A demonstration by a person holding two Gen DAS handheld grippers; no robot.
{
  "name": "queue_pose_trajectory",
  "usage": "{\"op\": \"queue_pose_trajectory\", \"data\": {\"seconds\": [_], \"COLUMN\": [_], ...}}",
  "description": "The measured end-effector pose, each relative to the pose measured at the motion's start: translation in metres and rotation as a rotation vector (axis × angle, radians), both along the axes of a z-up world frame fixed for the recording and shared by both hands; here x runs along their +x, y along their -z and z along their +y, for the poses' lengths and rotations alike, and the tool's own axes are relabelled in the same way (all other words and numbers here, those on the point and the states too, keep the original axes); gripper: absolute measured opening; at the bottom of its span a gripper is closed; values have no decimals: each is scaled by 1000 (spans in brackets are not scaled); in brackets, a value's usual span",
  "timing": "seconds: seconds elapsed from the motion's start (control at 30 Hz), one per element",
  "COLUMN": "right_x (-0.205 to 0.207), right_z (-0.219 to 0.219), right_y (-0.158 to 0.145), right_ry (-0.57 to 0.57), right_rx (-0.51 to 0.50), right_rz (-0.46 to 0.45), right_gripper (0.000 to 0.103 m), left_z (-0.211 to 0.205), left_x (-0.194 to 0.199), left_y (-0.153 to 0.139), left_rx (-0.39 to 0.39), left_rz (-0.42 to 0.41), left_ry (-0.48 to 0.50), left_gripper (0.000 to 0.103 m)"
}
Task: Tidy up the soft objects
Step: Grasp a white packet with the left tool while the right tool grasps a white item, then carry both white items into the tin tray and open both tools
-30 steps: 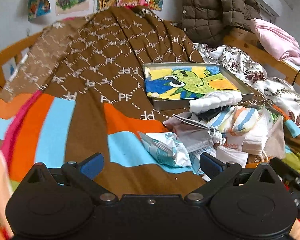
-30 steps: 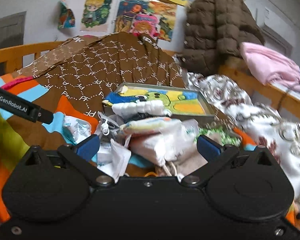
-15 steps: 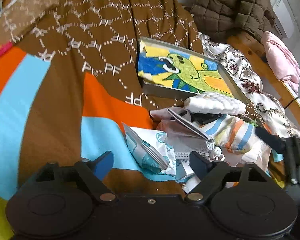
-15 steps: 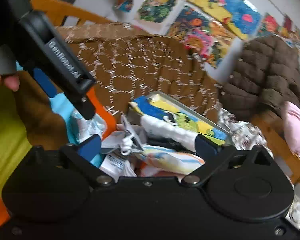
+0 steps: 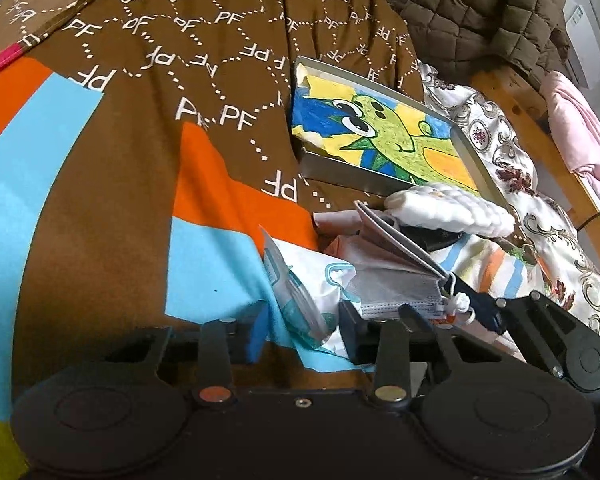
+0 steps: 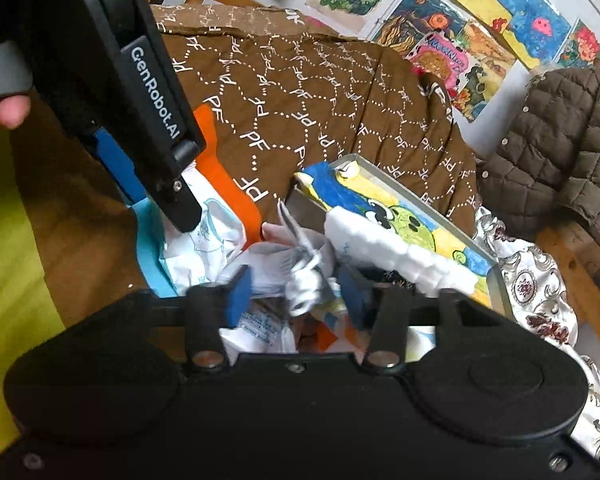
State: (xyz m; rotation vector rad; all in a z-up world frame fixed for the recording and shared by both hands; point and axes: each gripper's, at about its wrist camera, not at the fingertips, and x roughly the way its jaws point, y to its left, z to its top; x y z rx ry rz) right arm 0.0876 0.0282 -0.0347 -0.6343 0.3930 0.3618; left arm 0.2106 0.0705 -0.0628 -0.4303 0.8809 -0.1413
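Left gripper (image 5: 302,322) jaws apart around white packet (image 5: 308,280) | right gripper (image 6: 296,294) jaws apart, blurred, straddling mask straps (image 6: 306,276) | pile's lower items hidden

Soft items (image 5: 400,264) heaped on blanket beside tin tray

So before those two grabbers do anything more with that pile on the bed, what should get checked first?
1. Left hand-held gripper has the white-and-teal packet between its fingers: ok.
2. Its pads are truly pinching the packet: cannot tell, that area is blurred.
3. Right hand-held gripper sits around the face mask loops: ok; whether it grips them: cannot tell.
4. The two grippers are apart from each other: ok, though close.
5. Metal tray has free room inside: ok.
6. Tray's near corner is free: not ok, the fluffy white cloth lies over it.
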Motion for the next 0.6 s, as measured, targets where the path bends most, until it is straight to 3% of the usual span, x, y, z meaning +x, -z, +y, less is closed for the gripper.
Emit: {"op": "queue_pose_trajectory", "data": {"seconds": [0.23, 0.43, 0.6], "right_x": [2, 7, -3], "right_z": [-3, -2, -7], "right_y": [2, 4, 1], "right_ry": [6, -12, -7], "right_rx": [14, 11, 24], "right_rz": [16, -17, -56], "right_gripper": [7, 6, 5], "left_z": [-8, -22, -27], "left_x": [-7, -21, -33], "left_y": [-3, -10, -18], "left_rx": [65, 180, 220], "left_rz": [-48, -116, -183], "left_ry": [0, 6, 3], "left_gripper": [26, 18, 13]}}
